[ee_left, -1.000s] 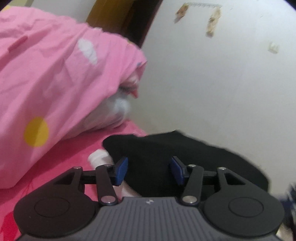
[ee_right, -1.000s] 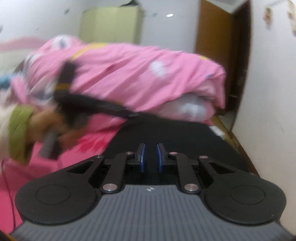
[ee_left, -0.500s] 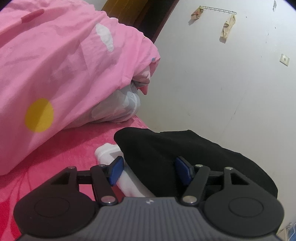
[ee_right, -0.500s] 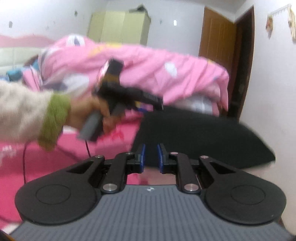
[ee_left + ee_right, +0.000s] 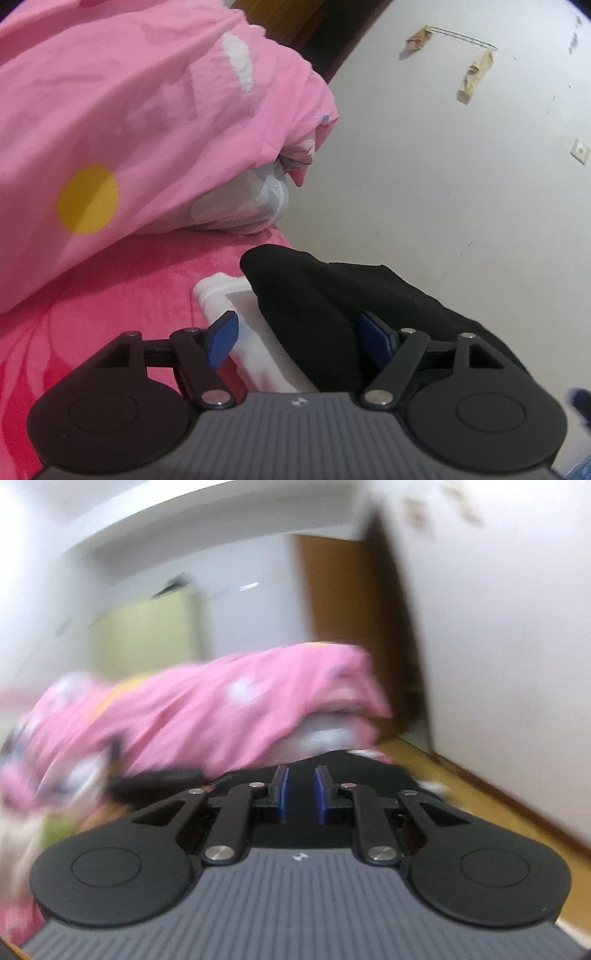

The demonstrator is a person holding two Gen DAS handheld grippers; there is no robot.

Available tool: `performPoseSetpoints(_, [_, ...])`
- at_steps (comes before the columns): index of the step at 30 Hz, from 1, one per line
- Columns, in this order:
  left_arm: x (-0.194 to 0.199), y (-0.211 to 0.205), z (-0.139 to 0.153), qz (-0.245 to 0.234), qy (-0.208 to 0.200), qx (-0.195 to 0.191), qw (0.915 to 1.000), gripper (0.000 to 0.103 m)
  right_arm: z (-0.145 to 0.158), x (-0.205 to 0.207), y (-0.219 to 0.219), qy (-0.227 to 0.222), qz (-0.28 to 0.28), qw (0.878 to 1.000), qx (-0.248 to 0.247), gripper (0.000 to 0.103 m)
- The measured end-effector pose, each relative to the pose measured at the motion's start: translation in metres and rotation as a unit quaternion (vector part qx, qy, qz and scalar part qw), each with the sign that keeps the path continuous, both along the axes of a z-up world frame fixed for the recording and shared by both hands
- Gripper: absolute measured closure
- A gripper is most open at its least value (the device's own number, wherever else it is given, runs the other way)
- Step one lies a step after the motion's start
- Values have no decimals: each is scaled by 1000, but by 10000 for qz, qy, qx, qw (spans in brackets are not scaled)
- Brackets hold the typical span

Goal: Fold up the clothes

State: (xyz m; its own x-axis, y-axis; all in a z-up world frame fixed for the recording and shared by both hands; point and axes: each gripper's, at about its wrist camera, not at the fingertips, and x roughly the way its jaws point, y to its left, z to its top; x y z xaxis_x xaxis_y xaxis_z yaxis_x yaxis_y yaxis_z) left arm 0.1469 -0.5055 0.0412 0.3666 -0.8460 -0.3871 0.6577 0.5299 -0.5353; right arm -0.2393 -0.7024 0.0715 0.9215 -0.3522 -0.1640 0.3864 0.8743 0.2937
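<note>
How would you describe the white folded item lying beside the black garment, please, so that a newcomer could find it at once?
Start at the big pink quilt heaped on the bed; in front of it spreads the deep pink bed cover. There, against the left edge of the black garment, lies the white folded item: the one small pale, narrow strip among pink and black.

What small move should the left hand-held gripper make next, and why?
Probably ease forward and close on the black garment. The left hand-held gripper has just been opening; its pads straddle the garment's folded edge without pressing it.
</note>
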Motion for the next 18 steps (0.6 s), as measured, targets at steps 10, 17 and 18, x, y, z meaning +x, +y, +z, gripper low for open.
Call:
performPoseSetpoints(10, [-40, 72, 73, 159, -58, -79, 9998, 30, -37, -100, 26, 187, -1465, 9810, 1260, 81])
performPoseSetpoints(17, [-178, 156, 146, -573, -1025, 527, 9917, 24, -19, -175, 157, 45, -857, 9920, 923, 53])
performPoseSetpoints(18, [-198, 168, 150, -651, -1050, 580, 9906, 21, -16, -181, 173, 1, -837, 9923, 914, 52])
